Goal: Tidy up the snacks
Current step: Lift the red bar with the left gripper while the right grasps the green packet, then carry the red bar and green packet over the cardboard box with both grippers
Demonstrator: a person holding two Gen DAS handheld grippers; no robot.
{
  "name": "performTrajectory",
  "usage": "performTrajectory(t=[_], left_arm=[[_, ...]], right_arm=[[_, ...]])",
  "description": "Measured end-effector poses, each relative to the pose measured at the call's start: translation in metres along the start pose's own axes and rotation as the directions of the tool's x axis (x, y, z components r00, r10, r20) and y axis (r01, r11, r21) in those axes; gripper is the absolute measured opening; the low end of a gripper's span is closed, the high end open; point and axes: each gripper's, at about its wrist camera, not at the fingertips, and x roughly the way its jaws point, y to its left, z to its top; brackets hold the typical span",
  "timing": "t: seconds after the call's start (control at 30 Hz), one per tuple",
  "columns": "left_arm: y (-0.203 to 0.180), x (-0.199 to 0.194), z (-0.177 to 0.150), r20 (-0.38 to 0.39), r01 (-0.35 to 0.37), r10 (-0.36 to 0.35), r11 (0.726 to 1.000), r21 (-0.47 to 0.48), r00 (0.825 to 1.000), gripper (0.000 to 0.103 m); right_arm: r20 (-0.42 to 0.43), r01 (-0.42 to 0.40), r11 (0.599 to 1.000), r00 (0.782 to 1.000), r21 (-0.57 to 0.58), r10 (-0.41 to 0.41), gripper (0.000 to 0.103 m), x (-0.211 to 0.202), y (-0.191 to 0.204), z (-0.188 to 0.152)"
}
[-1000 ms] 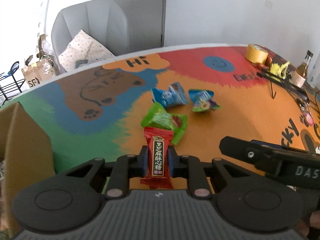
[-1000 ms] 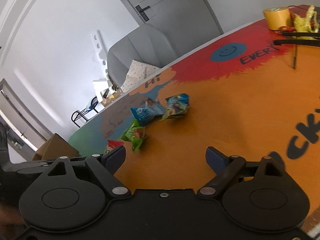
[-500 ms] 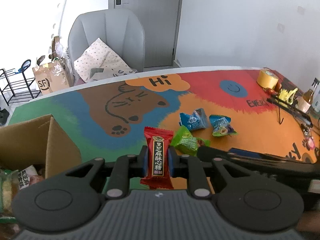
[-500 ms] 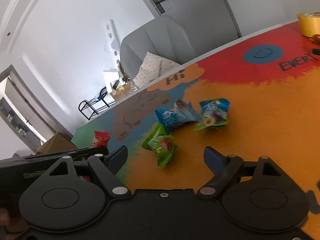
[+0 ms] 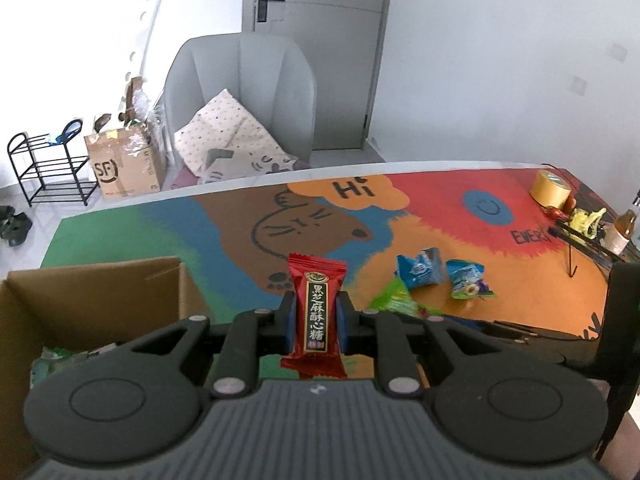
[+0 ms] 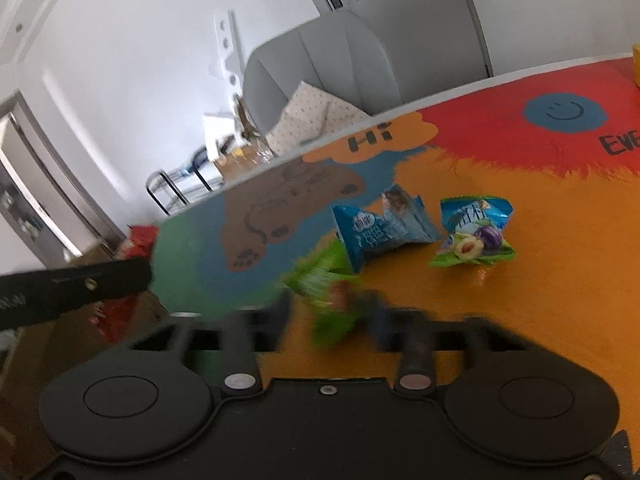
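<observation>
Snacks half-sorted: our left tongs (image 5: pixel 316 320) clench a red candy (image 5: pixel 316 312); right tongs (image 6: pixel 332 312), blurred, straddle a green packet (image 6: pixel 328 292); two blue packets (image 6: pixel 384 228) wait at two o'clock on the desk (image 6: pixel 560 280).

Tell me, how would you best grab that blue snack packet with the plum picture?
Probably across the puffy middle of the plum packet, coming down from above. It lies flat on the orange tabletop, apart from the blue packet beside it, so a claw has room on both sides. The crimped ends look thin and floppy, a poorer hold.
</observation>
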Motion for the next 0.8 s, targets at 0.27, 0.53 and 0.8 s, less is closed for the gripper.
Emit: performTrajectory(t=[0.27,0.53,0.8], left_arm=[[0.005,-0.009,-0.003,0.016,0.009,-0.009,1.0,-0.008,1.0,0.019],[0.008,-0.033,-0.004,0.057,0.022,-0.021,1.0,-0.015,0.998,0.019],[0.017,-0.062,-0.006,0.104,0.023,-0.02,0.999,-0.031,0.994,0.019]], right_arm=[[0.06,-0.012,1.0,0.998,-0.01,0.012,0.023,-0.032,0.007,-0.008],[0.122,-0.011,1.0,0.992,-0.011,0.012,0.023,-0.062,0.018,-0.004],[0.179,-0.029,0.999,0.983,-0.045,0.037,0.023,-0.085,0.041,0.0]])
